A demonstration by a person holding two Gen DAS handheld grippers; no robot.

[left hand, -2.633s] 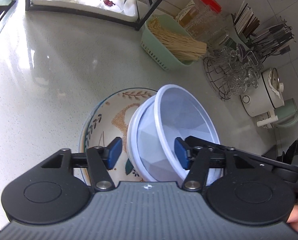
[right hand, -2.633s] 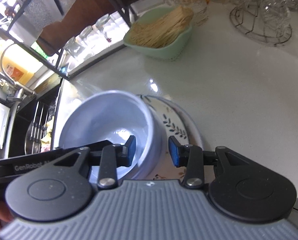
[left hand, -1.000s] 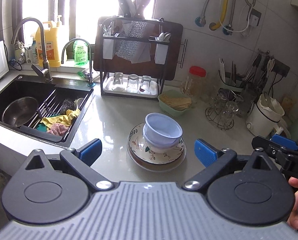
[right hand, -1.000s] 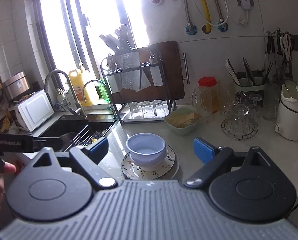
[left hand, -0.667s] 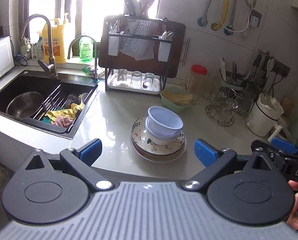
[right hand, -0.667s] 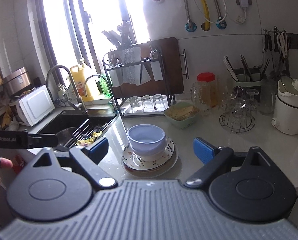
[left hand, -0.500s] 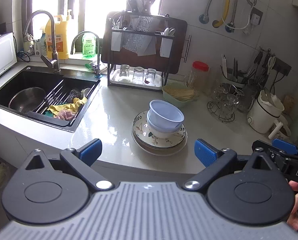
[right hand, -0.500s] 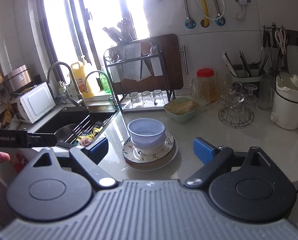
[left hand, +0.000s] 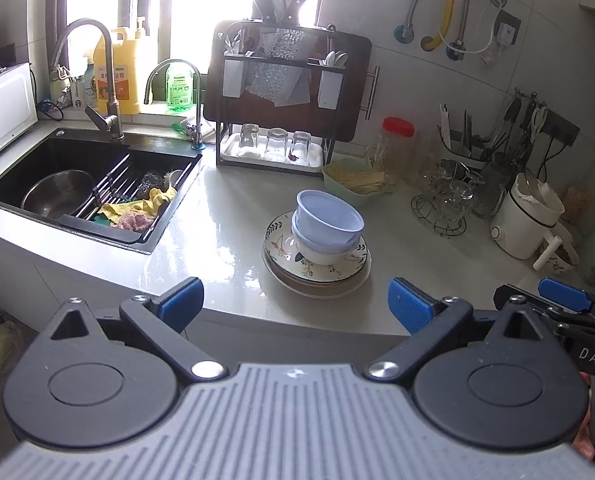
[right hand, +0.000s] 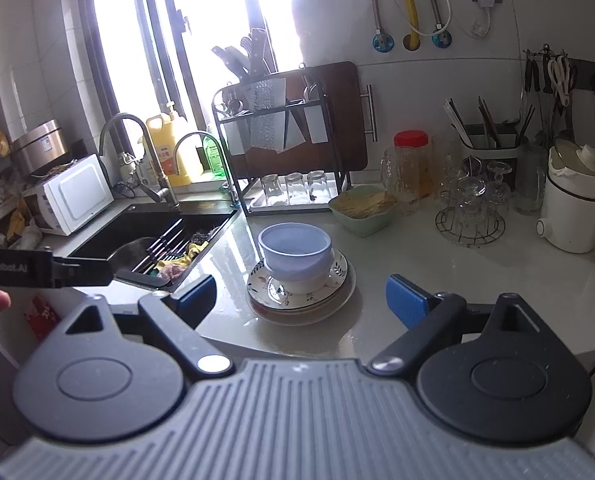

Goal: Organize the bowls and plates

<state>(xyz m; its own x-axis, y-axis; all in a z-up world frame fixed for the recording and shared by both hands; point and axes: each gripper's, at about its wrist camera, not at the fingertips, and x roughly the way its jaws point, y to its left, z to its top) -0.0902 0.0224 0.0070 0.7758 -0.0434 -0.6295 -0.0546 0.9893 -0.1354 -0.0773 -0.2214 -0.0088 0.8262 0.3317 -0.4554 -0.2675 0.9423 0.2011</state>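
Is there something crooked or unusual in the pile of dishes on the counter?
Yes. The top blue bowl sits tilted in the bowl below, its rim leaning toward the sink, so the stack on the patterned plate looks uneven. No spill or damage is visible.

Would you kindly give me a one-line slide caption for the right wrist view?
Open right gripper faces bowls stacked on plates on a kitchen counter beside the sink.

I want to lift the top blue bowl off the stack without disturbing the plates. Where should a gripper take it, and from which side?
Probably by the rim of the top blue bowl, one finger inside and one outside the wall. It sits nested and tilted in the bowl below, so little of its outer wall is exposed. Come from above at the near edge, then lift upward clear of the plates.
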